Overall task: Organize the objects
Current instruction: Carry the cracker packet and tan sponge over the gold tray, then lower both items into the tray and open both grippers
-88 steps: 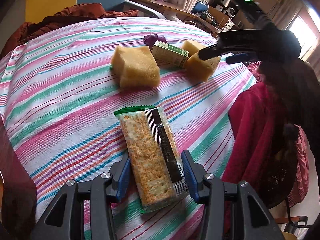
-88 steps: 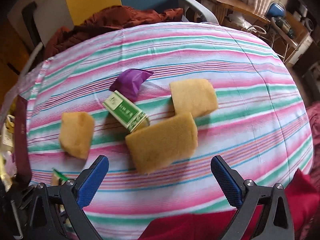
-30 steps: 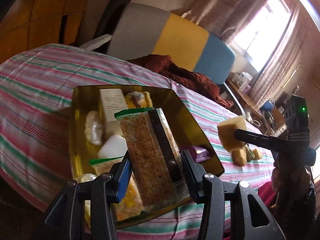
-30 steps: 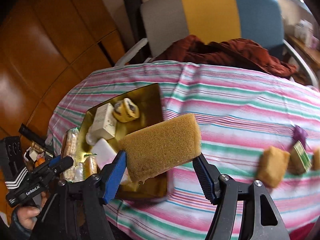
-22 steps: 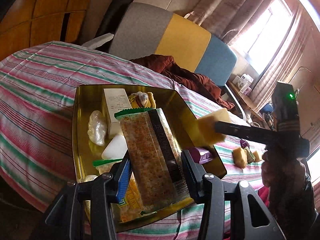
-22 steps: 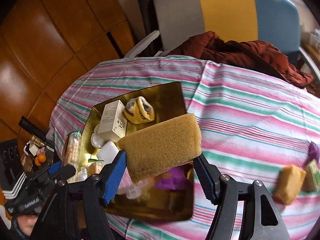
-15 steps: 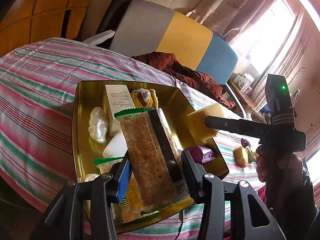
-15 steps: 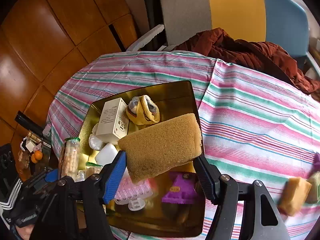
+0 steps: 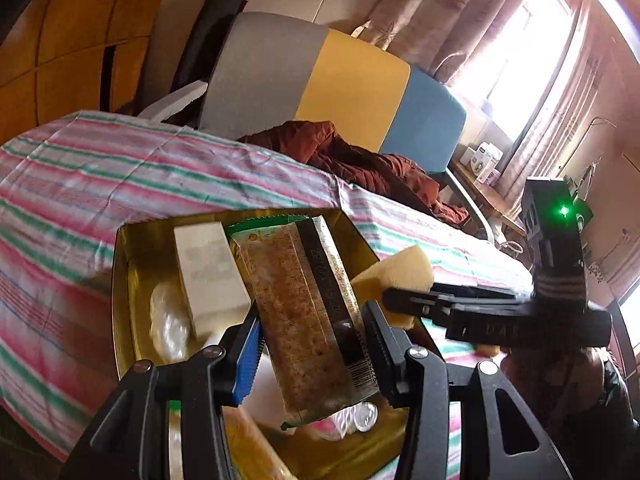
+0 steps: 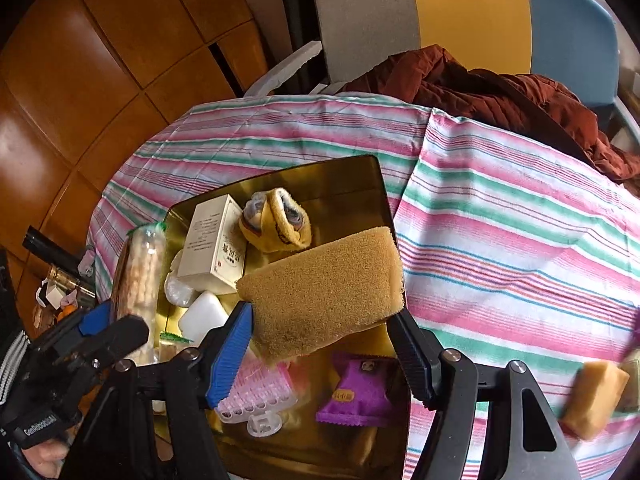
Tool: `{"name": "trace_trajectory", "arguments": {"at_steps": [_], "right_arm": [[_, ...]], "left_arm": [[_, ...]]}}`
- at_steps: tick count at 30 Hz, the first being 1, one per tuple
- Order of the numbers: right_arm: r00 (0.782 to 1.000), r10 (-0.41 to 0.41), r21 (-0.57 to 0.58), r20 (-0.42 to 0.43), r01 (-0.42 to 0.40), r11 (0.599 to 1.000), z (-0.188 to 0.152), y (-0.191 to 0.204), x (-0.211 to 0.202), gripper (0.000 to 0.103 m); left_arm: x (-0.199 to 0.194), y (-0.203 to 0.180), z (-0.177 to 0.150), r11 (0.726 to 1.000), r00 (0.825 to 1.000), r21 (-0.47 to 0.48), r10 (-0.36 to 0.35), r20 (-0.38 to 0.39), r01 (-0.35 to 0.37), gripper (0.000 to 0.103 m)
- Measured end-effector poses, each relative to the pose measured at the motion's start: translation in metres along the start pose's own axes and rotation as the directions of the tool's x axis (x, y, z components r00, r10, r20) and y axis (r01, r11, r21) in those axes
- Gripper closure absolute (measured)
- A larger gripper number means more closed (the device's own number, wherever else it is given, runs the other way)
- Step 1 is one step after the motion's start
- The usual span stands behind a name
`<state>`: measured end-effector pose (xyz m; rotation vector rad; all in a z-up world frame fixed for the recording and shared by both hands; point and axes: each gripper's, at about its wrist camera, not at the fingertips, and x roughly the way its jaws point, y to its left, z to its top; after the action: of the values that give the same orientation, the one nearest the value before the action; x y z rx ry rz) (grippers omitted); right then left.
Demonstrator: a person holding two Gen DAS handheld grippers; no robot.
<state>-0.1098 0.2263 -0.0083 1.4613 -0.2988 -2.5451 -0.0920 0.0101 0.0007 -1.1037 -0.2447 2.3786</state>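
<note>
Above the gold tray (image 10: 352,176), a cracker pack (image 9: 304,304) is clamped in the left gripper (image 9: 310,344) and a sponge (image 10: 324,292) in the right gripper (image 10: 320,344).

tray's (image 10: 340,172) near end beneath claws

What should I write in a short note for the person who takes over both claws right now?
Left claw: shut on the long green-edged cracker packet, held above the gold metal tray.
Right claw: shut on the tan rectangular sponge, also above the tray.
Already in the tray: white carton box, yellow rolled sock, purple snack pouch, pink ribbed plastic piece.
Left to do: release the packet and the sponge into the tray, then fetch the small tan sponge block lying on the striped tablecloth to the right.
</note>
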Motion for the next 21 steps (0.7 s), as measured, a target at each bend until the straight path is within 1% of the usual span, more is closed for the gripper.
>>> {"name": "trace_trajectory", "arguments": {"at_steps": [7, 16, 18, 20, 21], "right_arm": [[1.0, -0.009, -0.012, -0.01, 0.008, 1.0, 0.009, 0.002, 0.011, 0.033], [1.0, -0.025, -0.02, -0.017, 0.024, 1.0, 0.029, 0.0, 0.024, 0.033], [0.999, -0.027, -0.024, -0.022, 0.026, 0.999, 0.031, 0.0, 0.026, 0.032], [0.999, -0.033, -0.029, -0.025, 0.032, 0.999, 0.035, 0.0, 0.029, 0.032], [0.999, -0.036, -0.029, -0.027, 0.036, 0.999, 0.036, 0.0, 0.03, 0.032]], "left_arm": [[0.012, 0.0, 0.009, 1.0, 1.0, 0.003, 0.005, 0.002, -0.005, 0.055], [0.032, 0.007, 0.018, 0.999, 1.0, -0.032, 0.024, -0.004, -0.024, 0.055], [0.043, 0.007, 0.02, 0.999, 0.999, -0.032, 0.03, -0.03, -0.031, 0.051], [0.051, 0.01, 0.02, 0.998, 0.998, -0.063, 0.02, -0.064, -0.024, 0.045], [0.053, 0.011, 0.019, 0.997, 0.997, -0.072, 0.013, -0.073, -0.018, 0.045]]}}
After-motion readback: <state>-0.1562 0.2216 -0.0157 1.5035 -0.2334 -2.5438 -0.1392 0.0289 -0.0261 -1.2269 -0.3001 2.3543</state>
